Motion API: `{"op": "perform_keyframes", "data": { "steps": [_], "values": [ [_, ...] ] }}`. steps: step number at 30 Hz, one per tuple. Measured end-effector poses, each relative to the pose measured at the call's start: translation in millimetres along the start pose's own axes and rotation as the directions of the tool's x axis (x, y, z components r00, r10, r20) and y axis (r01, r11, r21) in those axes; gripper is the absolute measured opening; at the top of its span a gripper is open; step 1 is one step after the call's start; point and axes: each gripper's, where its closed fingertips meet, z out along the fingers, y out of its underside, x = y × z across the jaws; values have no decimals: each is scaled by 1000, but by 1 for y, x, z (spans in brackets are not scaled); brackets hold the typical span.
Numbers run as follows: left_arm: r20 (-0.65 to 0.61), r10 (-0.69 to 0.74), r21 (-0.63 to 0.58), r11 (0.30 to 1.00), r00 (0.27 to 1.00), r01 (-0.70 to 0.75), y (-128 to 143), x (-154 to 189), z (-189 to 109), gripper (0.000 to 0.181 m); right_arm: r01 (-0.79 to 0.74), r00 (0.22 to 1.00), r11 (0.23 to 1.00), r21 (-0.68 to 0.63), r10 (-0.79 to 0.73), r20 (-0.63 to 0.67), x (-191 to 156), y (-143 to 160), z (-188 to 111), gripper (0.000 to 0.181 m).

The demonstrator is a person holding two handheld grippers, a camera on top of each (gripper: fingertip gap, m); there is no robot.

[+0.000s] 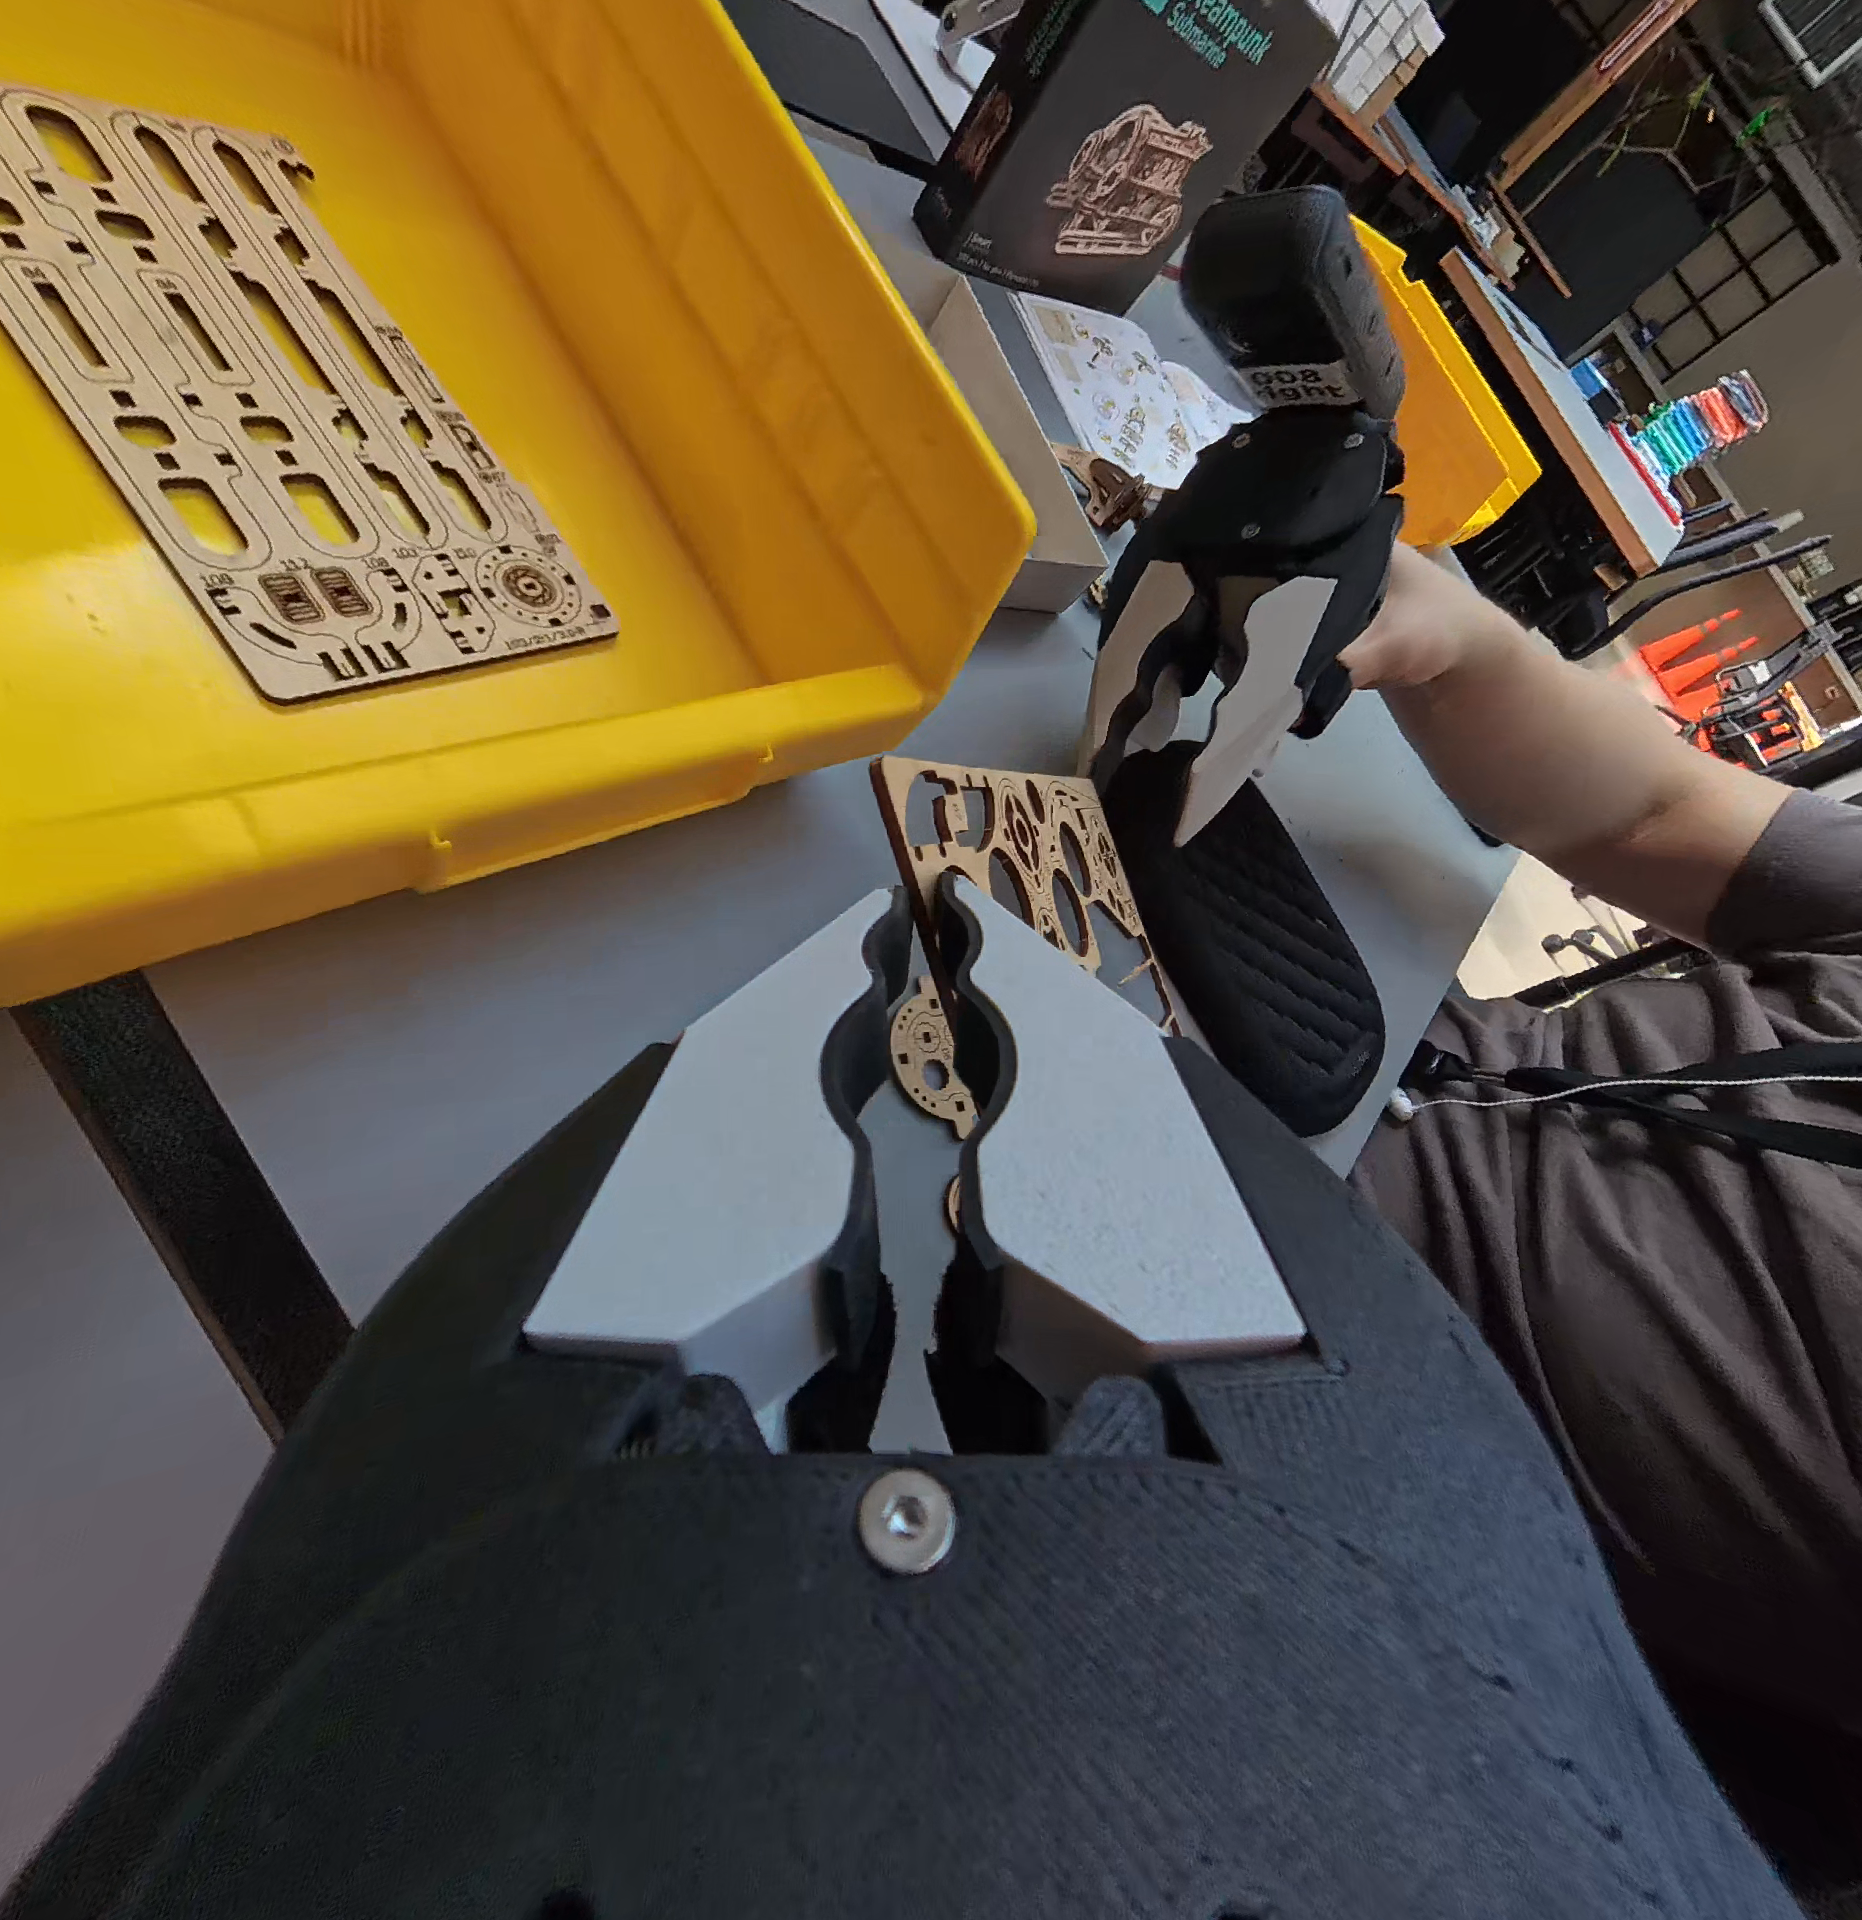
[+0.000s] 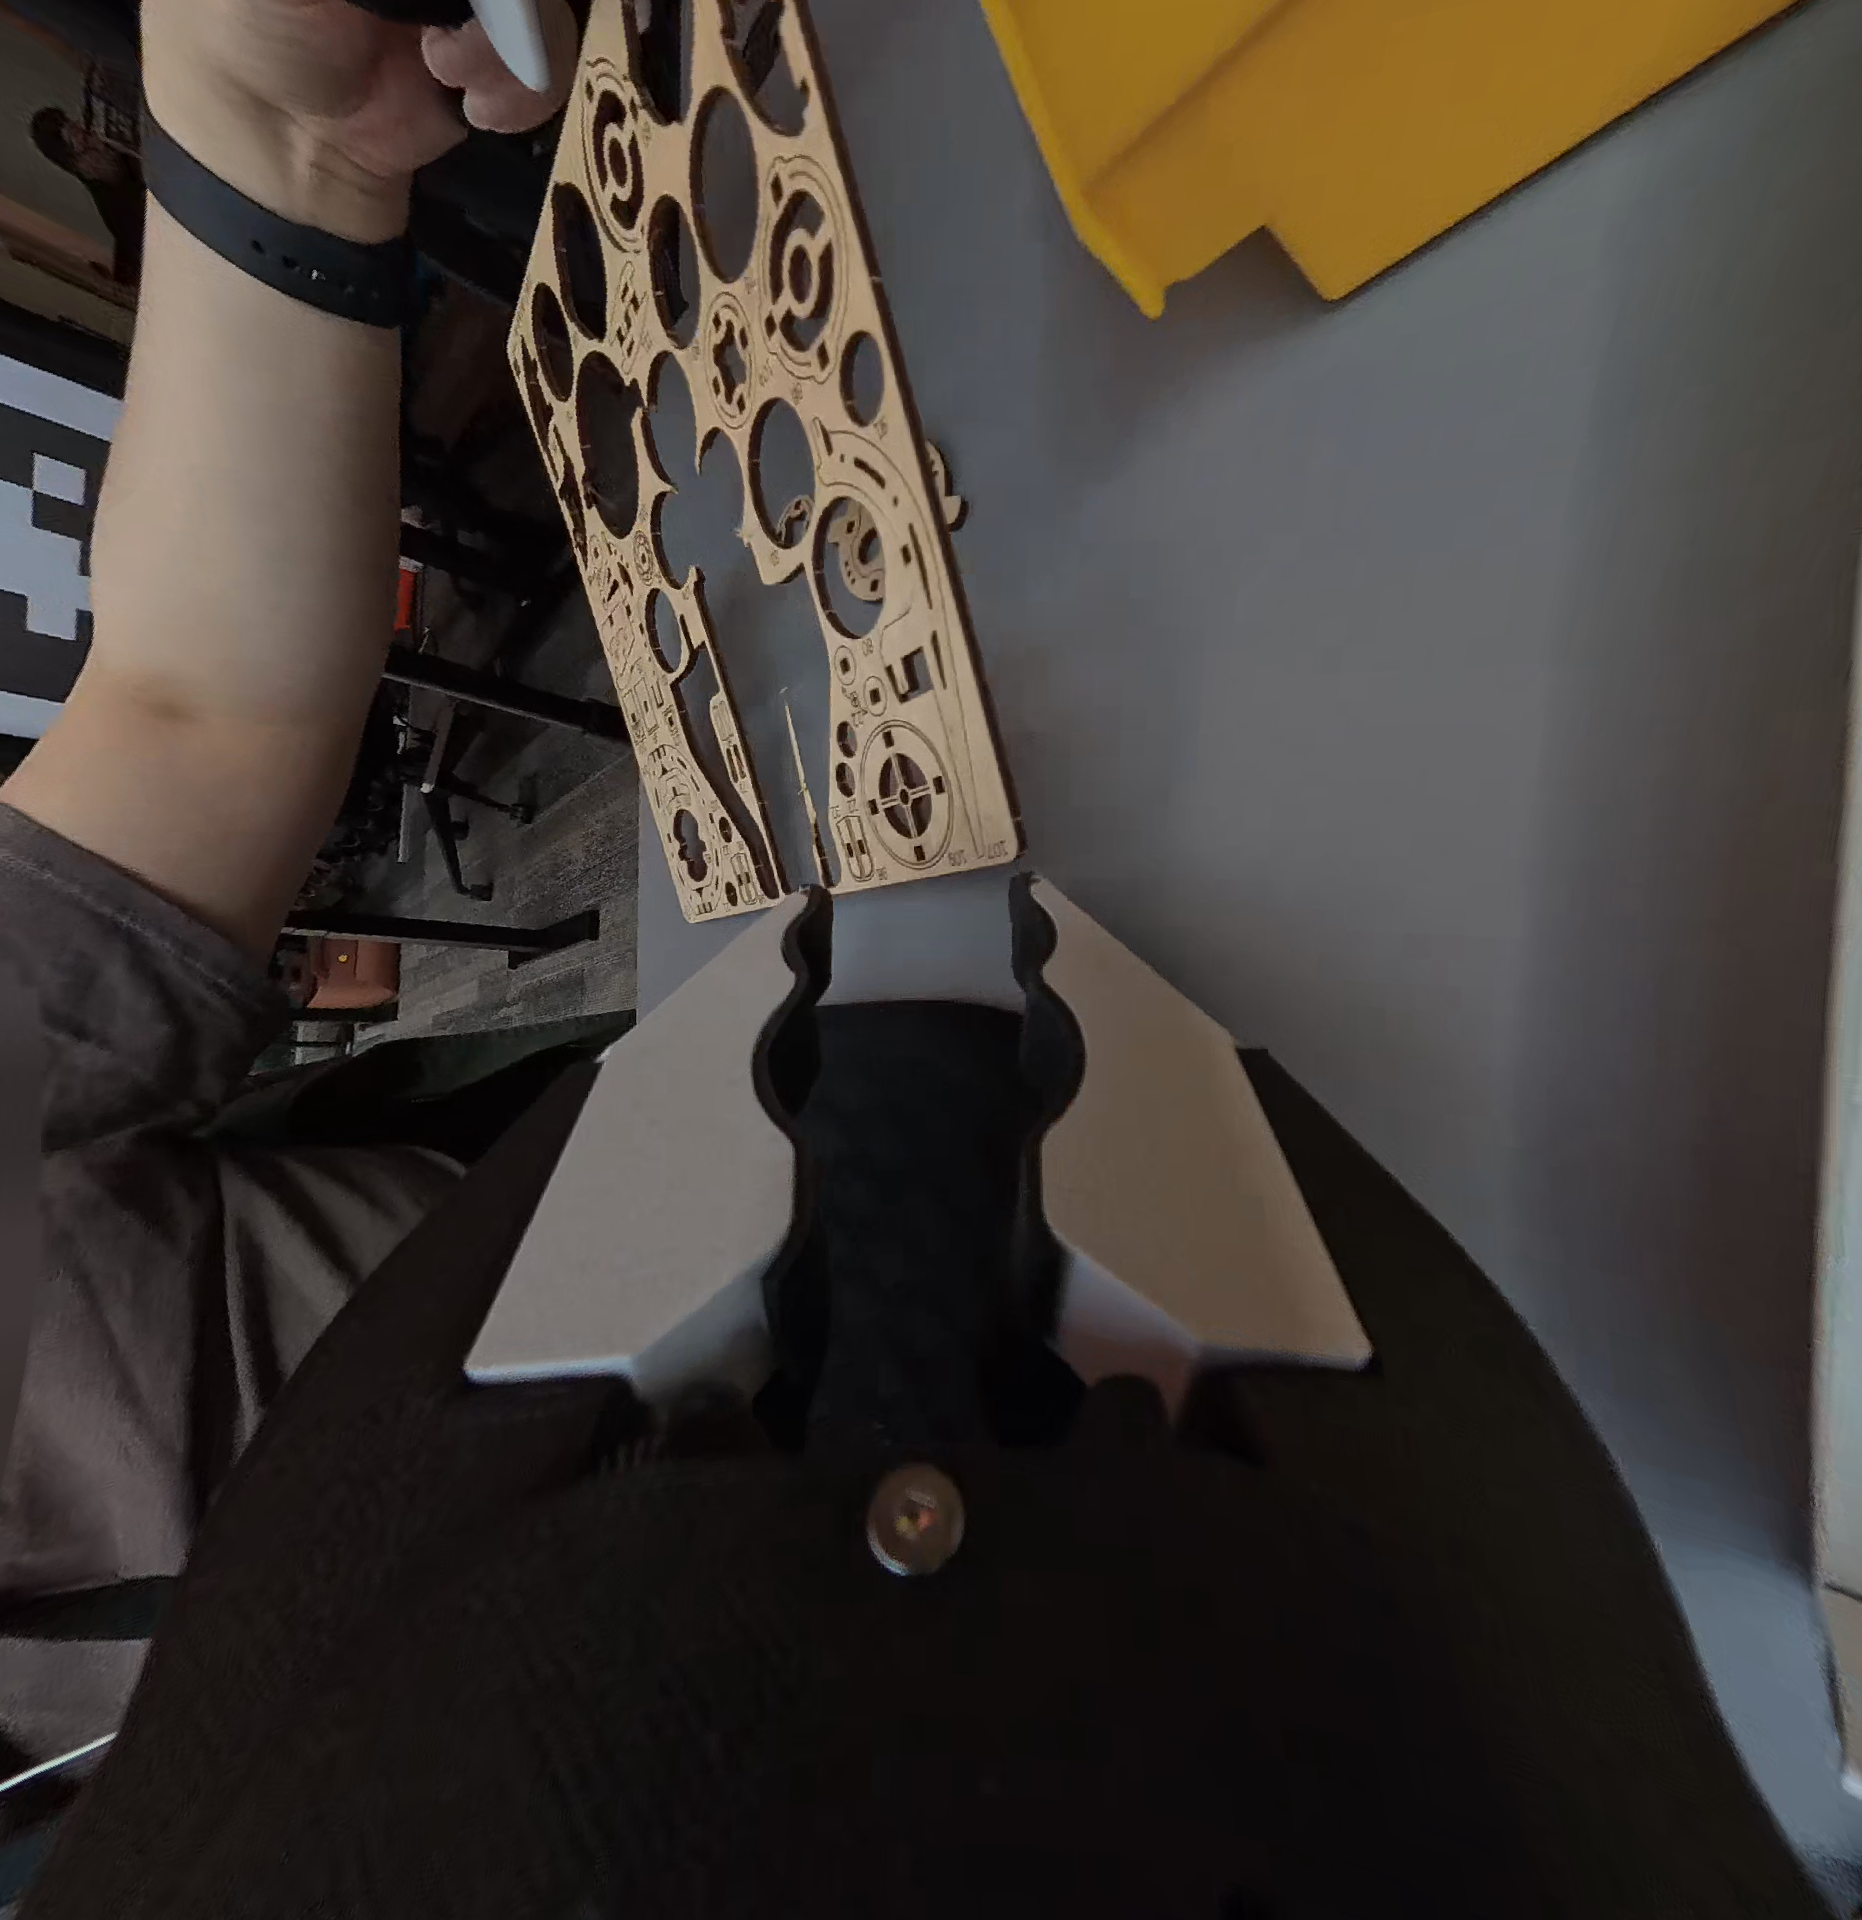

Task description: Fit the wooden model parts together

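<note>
Your left gripper is squeezed tight on a thin wooden parts sheet. The sheet stands on its edge between the two fingers, and it sticks out past the tips toward your other hand. A small round wooden piece shows in the gap between the fingers, lower down than the tips. You cannot tell from here if it is part of the sheet or loose.

Your right gripper is let go, with its two fingers held wide apart and nothing between them. The near edge of the wooden parts sheet sits just past its tips, very close. In the left wrist view, the right gripper points down at the far end of the sheet, and one tip looks like it touches or almost touches the top edge there. The sheet has lots of round holes where pieces were pushed out.

The sheet is held up above the grey table. A yellow bin sits on the table on the left side, and a second wooden sheet lies flat inside it. Behind it stands a dark box with a picture of the model, and a paper sheet of drawings lies near it. Your left hand wears a black wristband.
</note>
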Motion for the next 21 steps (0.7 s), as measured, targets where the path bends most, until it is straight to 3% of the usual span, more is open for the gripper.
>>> {"op": "perform_keyframes", "data": {
  "steps": [5, 9, 16, 21],
  "values": [
    [-8, -42, -21, 999, 999, 42, 13, -22, 15, 3, 53, 997, 995, 86, -48, -54, 1, -3, -23, 36],
    [44, -50, -74, 996, 998, 53, 32, -40, 21, 4, 87, 995, 993, 84, -82, -63, -2, 9, -27, 36],
    [110, -78, -21, 997, 991, 81, 29, -59, 19, 5, 109, 992, 992, 56, -106, -62, -3, 30, -25, 38],
    [171, -90, -7, 996, 981, 93, 33, -67, 22, 34, 147, 988, 986, 75, -142, -62, -17, 44, -40, 39]
  ]
}}
